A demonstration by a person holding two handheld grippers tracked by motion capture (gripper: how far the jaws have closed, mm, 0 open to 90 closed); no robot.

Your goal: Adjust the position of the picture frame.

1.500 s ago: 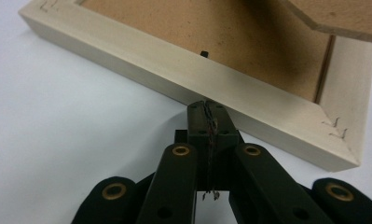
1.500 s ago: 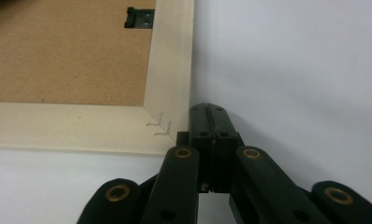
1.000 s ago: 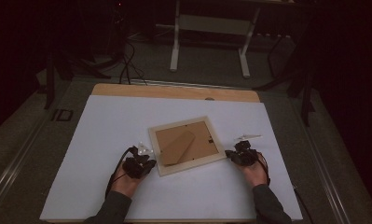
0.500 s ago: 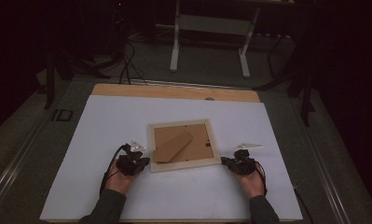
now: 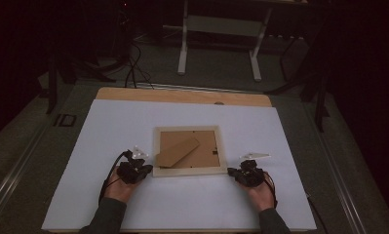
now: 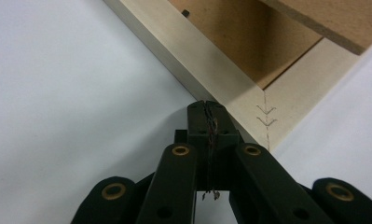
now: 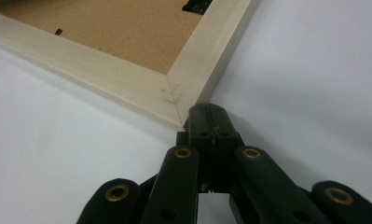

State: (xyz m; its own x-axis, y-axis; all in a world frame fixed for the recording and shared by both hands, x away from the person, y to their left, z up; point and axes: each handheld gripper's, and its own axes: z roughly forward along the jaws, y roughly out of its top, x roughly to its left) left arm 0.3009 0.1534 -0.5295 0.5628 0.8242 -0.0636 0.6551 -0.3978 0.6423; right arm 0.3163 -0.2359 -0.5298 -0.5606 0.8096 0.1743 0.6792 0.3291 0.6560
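Note:
A pale wooden picture frame [image 5: 189, 171] lies face down on the white table cover, square to the table. Its brown backing board [image 5: 202, 146] faces up, with the stand flap [image 5: 177, 152] lying slanted across it. My left gripper [image 5: 142, 169] is shut, its tips against the frame's near left corner. In the left gripper view the shut tips [image 6: 207, 108] touch the frame's outer edge [image 6: 183, 65] by the mitre joint. My right gripper [image 5: 235, 174] is shut at the near right corner. In the right gripper view its tips [image 7: 207, 112] press beside that corner [image 7: 174, 95]. Neither gripper holds anything.
The white cover [image 5: 109, 131] spans most of the table, and a strip of bare wood [image 5: 182, 95] shows along the far edge. Beyond the table stand a white desk frame [image 5: 220, 34] and cables [image 5: 131, 63] on the dark floor.
The frame was tilted with its right side farther away; it has turned clockwise and now lies straight. The right gripper has drawn back toward the near edge, and the left has hardly moved.

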